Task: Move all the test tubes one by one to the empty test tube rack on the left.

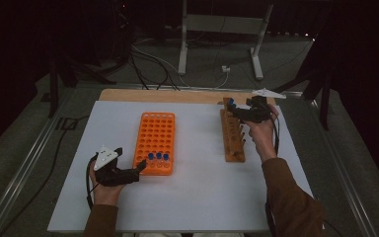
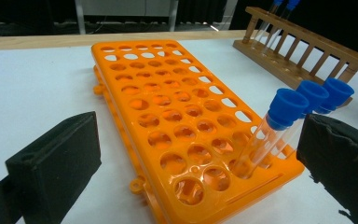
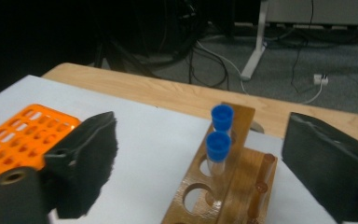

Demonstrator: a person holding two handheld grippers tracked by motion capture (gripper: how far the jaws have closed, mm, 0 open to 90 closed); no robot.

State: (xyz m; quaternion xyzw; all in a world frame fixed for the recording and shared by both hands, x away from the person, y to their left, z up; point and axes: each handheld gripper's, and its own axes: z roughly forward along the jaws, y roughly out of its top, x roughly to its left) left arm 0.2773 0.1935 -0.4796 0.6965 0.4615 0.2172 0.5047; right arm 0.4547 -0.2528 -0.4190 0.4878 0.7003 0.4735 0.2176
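Test tubes, clear and slim with blue caps: three stand in the orange plastic rack's corner just ahead of the left claw, jaws apart and empty. Two more stand in the wooden rack between the right claw's open jaws, untouched.
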